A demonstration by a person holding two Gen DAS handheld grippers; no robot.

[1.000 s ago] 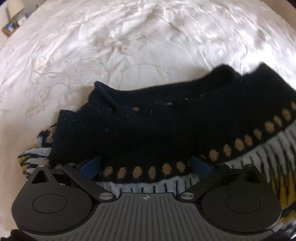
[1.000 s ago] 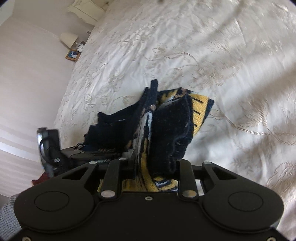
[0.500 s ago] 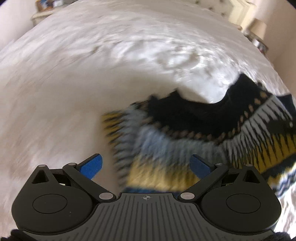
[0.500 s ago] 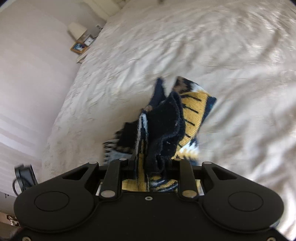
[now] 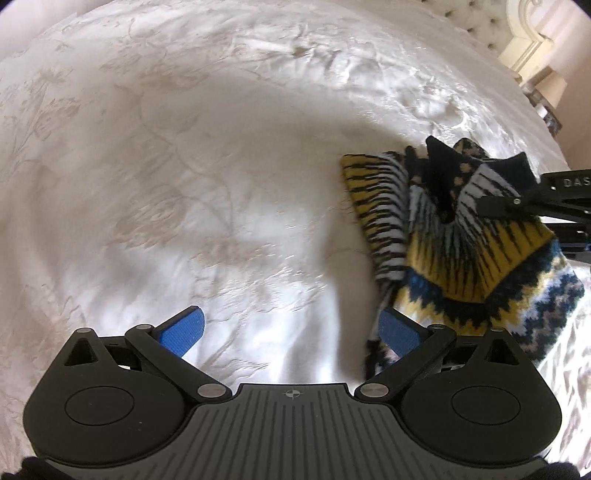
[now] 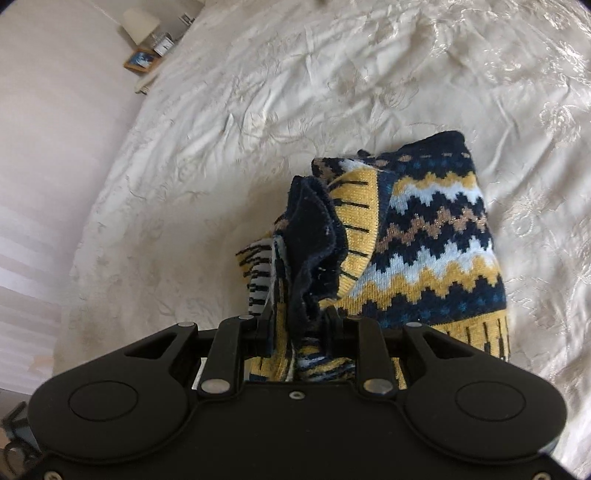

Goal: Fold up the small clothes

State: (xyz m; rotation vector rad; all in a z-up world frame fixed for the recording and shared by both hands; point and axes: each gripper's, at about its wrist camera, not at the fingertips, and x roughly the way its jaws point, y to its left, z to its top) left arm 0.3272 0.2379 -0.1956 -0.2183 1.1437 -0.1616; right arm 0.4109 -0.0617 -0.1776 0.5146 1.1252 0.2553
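A small knitted sweater [image 6: 424, 236], navy with yellow, white and tan zigzag bands, lies bunched and folded on the white bedspread [image 6: 258, 110]. My right gripper [image 6: 295, 325] is shut on a bundle of its layers at the near edge. In the left wrist view the sweater [image 5: 461, 240] sits at the right, and the right gripper's black finger [image 5: 509, 203] reaches into it from the right edge. My left gripper [image 5: 291, 328] is open and empty, with blue pads [image 5: 184, 328], hovering over bare bedspread left of the sweater.
The embroidered bedspread [image 5: 184, 166] fills both views. A bedside table with a lamp [image 6: 140, 20] and a picture frame [image 6: 142, 61] stands beyond the bed's far left edge. A tufted headboard [image 5: 480, 18] shows at the upper right.
My left gripper has let go of the sweater and swung left, away from it. My right gripper has kept its hold and lowered the folded sweater onto the bed.
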